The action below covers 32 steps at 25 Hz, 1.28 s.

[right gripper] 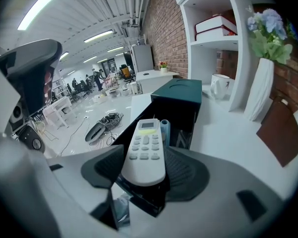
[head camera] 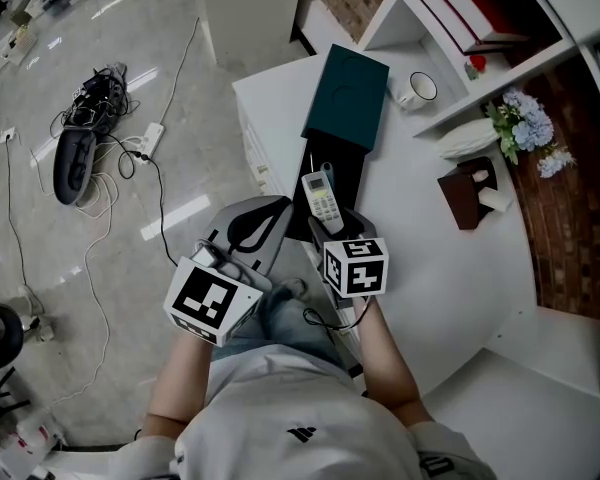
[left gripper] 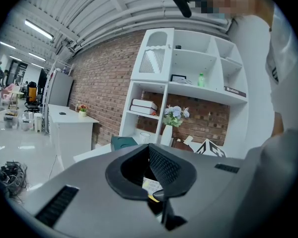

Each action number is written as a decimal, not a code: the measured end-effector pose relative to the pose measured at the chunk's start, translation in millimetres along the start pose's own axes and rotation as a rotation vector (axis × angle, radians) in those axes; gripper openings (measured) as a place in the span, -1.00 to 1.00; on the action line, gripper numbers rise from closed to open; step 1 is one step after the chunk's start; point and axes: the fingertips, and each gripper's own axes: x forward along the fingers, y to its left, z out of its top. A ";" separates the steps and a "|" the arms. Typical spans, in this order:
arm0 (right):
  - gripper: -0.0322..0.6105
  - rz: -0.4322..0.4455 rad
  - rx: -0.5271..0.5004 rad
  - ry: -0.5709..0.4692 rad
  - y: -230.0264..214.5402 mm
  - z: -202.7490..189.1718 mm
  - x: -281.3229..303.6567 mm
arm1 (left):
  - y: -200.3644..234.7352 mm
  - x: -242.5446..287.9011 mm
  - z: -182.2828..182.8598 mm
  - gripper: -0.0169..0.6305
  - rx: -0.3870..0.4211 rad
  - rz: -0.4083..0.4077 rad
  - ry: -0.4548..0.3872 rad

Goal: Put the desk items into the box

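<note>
because the right gripper (head camera: pixel 325 224) has its fingers clamped on only the near end of the air-conditioner remote (head camera: pixel 323 196), most of the remote juts out unsupported toward the box (head camera: pixel 348 164), and i judge it could pivot or slide between the fingers if the hand tilts or jolts. the remote hangs over the near end of the box, so letting go too early would likely land it on the near rim and tip it back off the box, toward the edge of the table (head camera: pixel 450 268). the teal lid (head camera: pixel 346 96) lies over the far part of the box and leaves only the near part uncovered, so a long remote pushed in steeply might catch under the lid's edge. a pale blue cylinder (right gripper: pixel 164 128) already shows inside that opening and might keep the remote from lying flat. the left gripper (head camera: pixel 255 224), just left of the box, has its fingers a little apart with nothing gripped, and a stray swing could knock the box's wall

the remote is white, slim and face up, with a small display at the end nearest the box, a yellow-green strip under it and rows of pale grey keys; its smooth sides probably give the fingers little bite
</note>
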 end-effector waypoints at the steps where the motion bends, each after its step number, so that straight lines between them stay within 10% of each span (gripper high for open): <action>1: -0.09 -0.003 0.001 0.003 -0.5 -0.6 0.3 | -0.2 0.4 0.2 -0.91 0.001 0.000 0.000; 32: -0.09 0.015 0.006 0.034 -1.7 -10.2 2.1 | -1.4 8.5 2.2 -0.91 0.008 -0.022 0.014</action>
